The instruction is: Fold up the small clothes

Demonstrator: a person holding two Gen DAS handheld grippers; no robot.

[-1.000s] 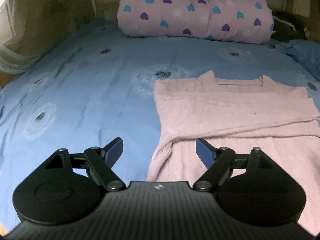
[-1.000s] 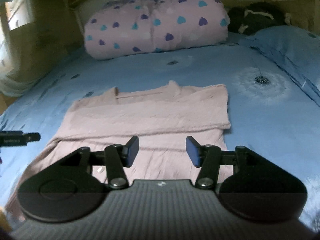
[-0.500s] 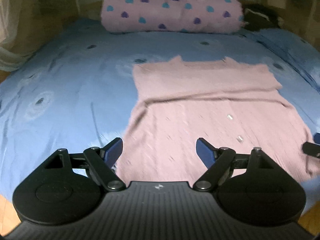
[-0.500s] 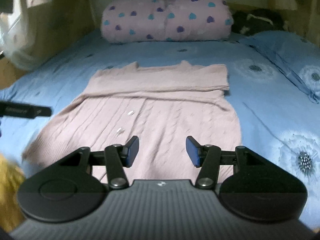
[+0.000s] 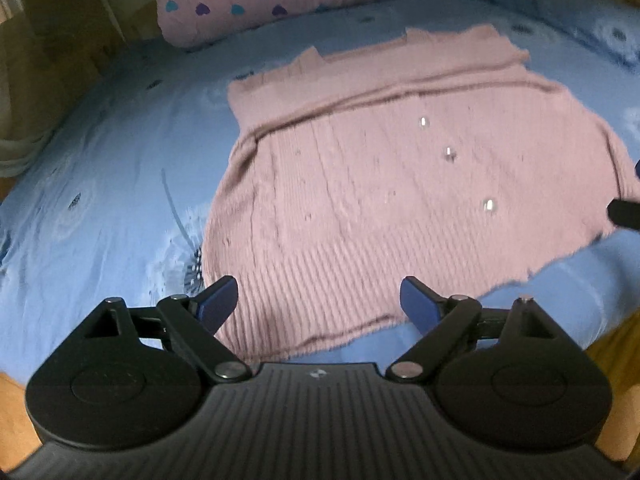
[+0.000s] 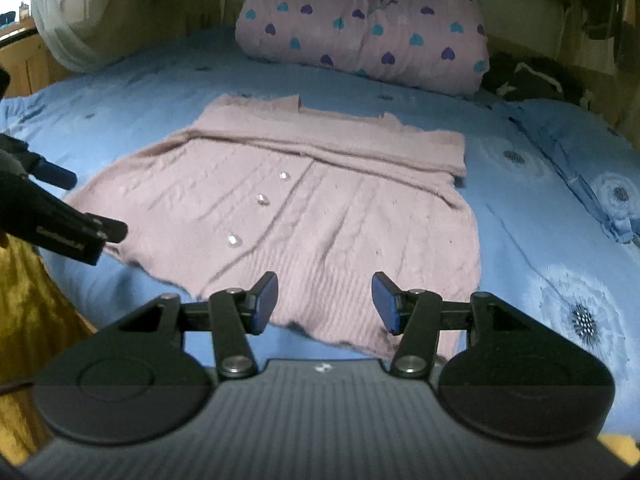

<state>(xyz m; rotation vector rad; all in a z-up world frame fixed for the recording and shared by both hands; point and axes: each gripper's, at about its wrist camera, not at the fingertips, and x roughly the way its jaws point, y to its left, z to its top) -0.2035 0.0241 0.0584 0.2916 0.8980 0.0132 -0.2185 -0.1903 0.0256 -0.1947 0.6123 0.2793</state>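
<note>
— So, what do we see past our left gripper (image 5: 318, 300)?

— We see the pink sweater (image 5: 400, 184) lying flat on the blue bed sheet (image 5: 112, 184). Its bottom edge is just ahead of our blue pads (image 5: 218, 300), between them and a bit beyond. Nothing is pinched. The jaws are opening wider, and they touch no cloth.

— And our right gripper (image 6: 325, 300)?

— It hangs over the other bottom corner of the sweater (image 6: 320, 200). Its jaws are apart, about halfway, with the ribbed edge showing in the gap under them. We cannot tell if the pads brush the knit, but they do not squeeze it.

— How does the sweater lie?

— The neck end is far from us, up toward the pink quilt with hearts (image 6: 360, 36). The sleeves are folded across the chest, so a band runs side to side near the top. Three shiny buttons (image 6: 262, 199) go down the middle, in front of us.

— Can we see one gripper from the other?

— Yes. From the right one, the left gripper (image 6: 100, 232) pokes in from our left side, near the sweater's edge. From the left one, a dark tip of the right gripper (image 5: 624, 214) shows at our far right.

— Anything else?

— A dark heap (image 6: 528, 80) sits beside the quilt, far ahead to our right.
</note>
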